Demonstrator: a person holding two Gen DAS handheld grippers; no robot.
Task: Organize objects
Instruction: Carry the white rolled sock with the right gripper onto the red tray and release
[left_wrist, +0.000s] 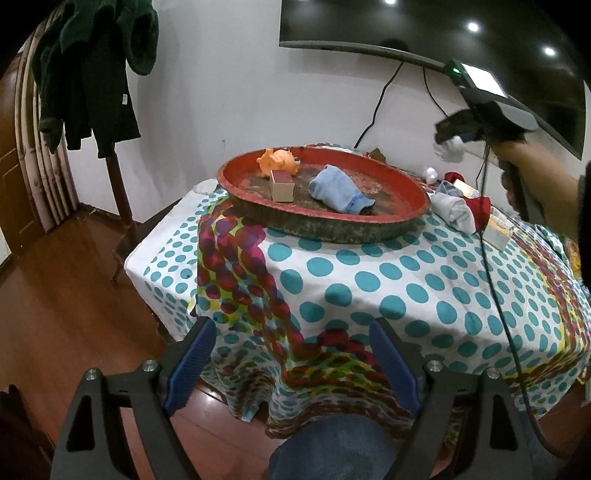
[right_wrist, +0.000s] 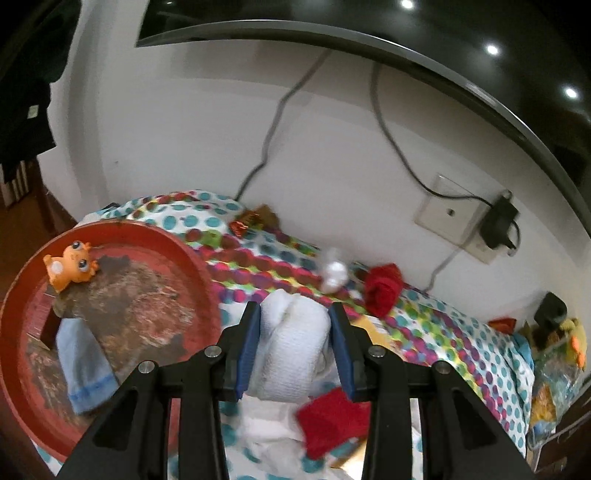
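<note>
right gripper (right_wrist: 294, 341) fingers (right_wrist: 248, 347) clamped on a rolled white sock (right_wrist: 295, 350) at frame centre; left gripper (left_wrist: 291, 360) fingers (left_wrist: 190, 365) wide apart, empty, low over the bench (left_wrist: 369, 280).

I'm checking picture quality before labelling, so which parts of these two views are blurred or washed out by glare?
Left wrist view: the tray and dotted tablecloth are sharp; the right gripper is motion-smeared; ceiling lights glare off the dark screen. Right wrist view: the white sock between the fingers is fairly sharp, the small white object behind it blurred.
</note>
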